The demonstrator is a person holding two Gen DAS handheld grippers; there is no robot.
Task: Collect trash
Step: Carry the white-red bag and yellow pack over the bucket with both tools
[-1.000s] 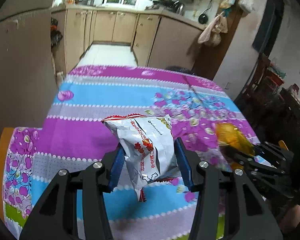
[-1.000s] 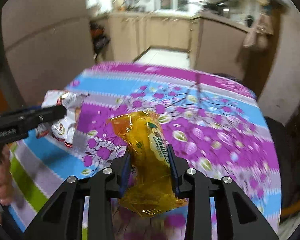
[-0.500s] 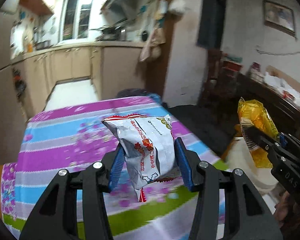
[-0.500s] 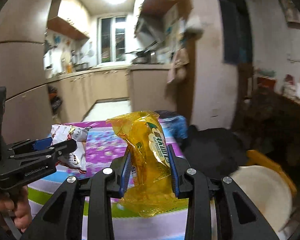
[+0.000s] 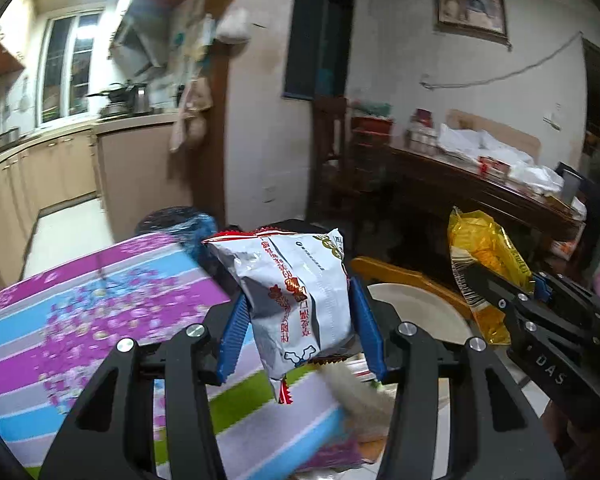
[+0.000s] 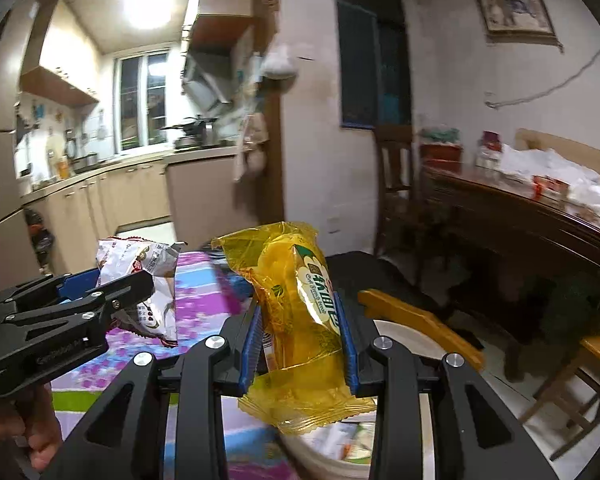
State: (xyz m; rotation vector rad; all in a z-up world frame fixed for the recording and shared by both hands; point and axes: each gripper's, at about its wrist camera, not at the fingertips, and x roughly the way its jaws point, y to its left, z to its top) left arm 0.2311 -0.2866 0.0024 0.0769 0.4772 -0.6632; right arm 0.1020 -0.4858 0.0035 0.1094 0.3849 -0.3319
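Note:
My left gripper (image 5: 300, 312) is shut on a silver snack packet (image 5: 300, 292) with red print, held in the air past the table's right edge. My right gripper (image 6: 300, 320) is shut on a yellow snack wrapper (image 6: 300, 312). Each shows in the other view: the yellow wrapper (image 5: 484, 264) to the right, the silver packet (image 6: 148, 280) to the left. A white trash bin (image 5: 420, 312) stands below, just beyond both grippers; its rim (image 6: 412, 340) and some trash inside show in the right wrist view.
The table with a purple, blue and green floral cloth (image 5: 80, 312) lies to the left. A yellow wooden chair (image 6: 416, 320) stands by the bin. A dark sideboard (image 5: 480, 196) with clutter fills the right. Kitchen cabinets (image 5: 40, 172) are at the back left.
Both grippers have swung right, off the table, with their packets held. The white bin and chair have come into view below them.

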